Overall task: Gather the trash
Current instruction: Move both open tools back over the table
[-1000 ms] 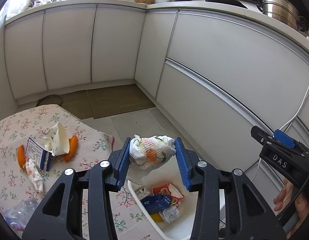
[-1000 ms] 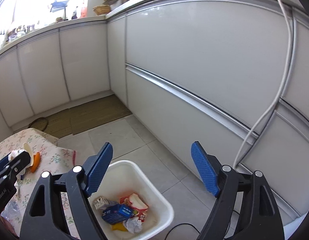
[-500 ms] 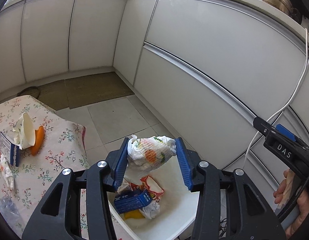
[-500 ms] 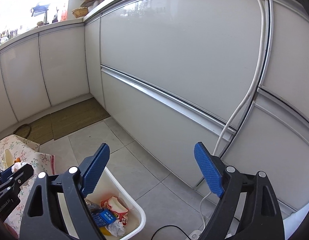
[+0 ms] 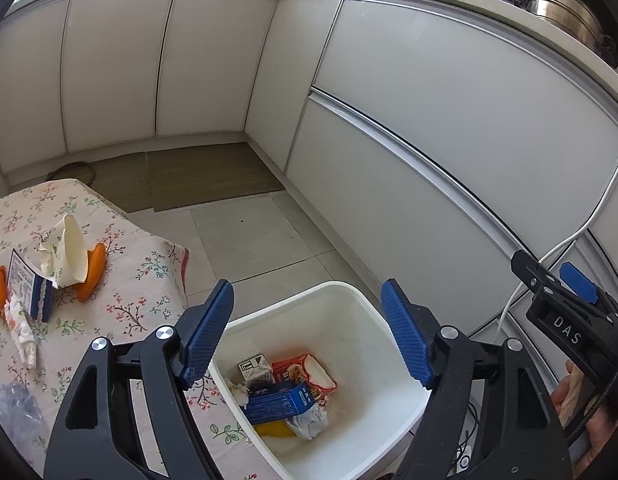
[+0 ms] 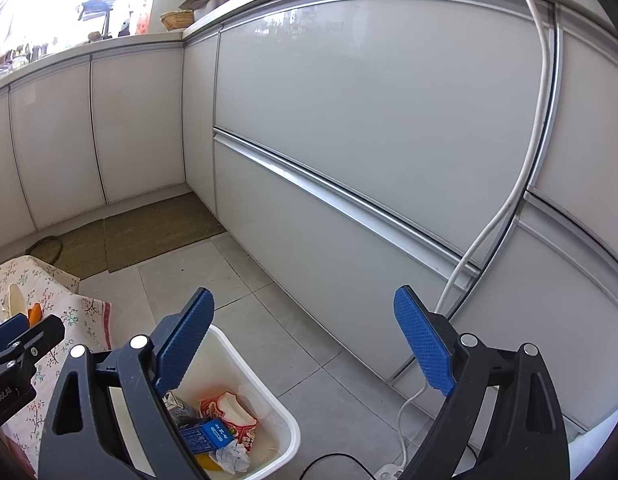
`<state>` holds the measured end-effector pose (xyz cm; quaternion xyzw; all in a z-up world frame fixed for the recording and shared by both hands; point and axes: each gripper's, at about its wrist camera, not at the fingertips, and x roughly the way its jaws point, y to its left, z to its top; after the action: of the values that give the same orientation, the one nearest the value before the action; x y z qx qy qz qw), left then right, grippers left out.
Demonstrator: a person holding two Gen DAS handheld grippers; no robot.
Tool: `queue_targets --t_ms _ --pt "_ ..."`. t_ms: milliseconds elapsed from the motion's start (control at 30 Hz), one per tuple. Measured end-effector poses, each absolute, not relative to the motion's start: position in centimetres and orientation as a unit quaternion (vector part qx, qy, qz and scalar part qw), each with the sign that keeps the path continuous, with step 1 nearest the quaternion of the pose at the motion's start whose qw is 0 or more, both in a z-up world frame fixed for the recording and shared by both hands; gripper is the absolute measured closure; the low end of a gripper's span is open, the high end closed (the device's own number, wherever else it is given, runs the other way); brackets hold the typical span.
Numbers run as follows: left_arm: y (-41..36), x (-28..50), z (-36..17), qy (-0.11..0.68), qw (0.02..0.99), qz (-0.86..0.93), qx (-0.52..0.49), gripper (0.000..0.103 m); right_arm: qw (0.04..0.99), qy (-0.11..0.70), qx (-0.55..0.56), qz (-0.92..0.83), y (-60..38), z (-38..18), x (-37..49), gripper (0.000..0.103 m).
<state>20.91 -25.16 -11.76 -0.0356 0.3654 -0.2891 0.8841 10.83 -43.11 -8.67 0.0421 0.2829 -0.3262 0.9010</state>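
My left gripper [image 5: 309, 332] is open and empty, right above the white bin [image 5: 341, 300] on the floor. The bin holds a blue box [image 5: 279, 400], a red packet [image 5: 305, 370], a small carton and crumpled wrappers. The crumpled bag I held is not clearly visible. My right gripper [image 6: 309, 344] is open and empty, to the right of the bin [image 6: 285, 420]; it also shows at the right edge of the left wrist view [image 5: 565, 308]. On the floral table [image 5: 121, 292] lie orange peels [image 5: 93, 270], a cream wrapper [image 5: 71, 250], a blue-white packet and a twisted wrapper.
White kitchen cabinets [image 5: 429, 120] run close along the right and far sides. A white cable [image 6: 505, 208] hangs down the cabinet to a power strip on the floor. A brown mat [image 5: 197, 176] lies in the corner. A clear plastic bag [image 5: 13, 404] sits at the table's near left.
My left gripper opened over the bin and the crumpled white bag it held is gone from its jaws. The right gripper stayed open and shifted slightly.
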Motion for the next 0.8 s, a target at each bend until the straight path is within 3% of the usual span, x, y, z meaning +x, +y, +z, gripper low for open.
queue_targets --t_ms 267,800 --pt "-23.3 20.7 -10.9 0.370 0.893 -0.256 -0.030 0.016 0.906 0.281 0.028 -0.315 -41.2 -8.4 11.8 0.009" --pt "-15.5 21.0 -9.7 0.373 0.910 -0.179 -0.022 0.016 0.925 0.286 -0.011 -0.249 -33.6 -8.3 14.8 0.008"
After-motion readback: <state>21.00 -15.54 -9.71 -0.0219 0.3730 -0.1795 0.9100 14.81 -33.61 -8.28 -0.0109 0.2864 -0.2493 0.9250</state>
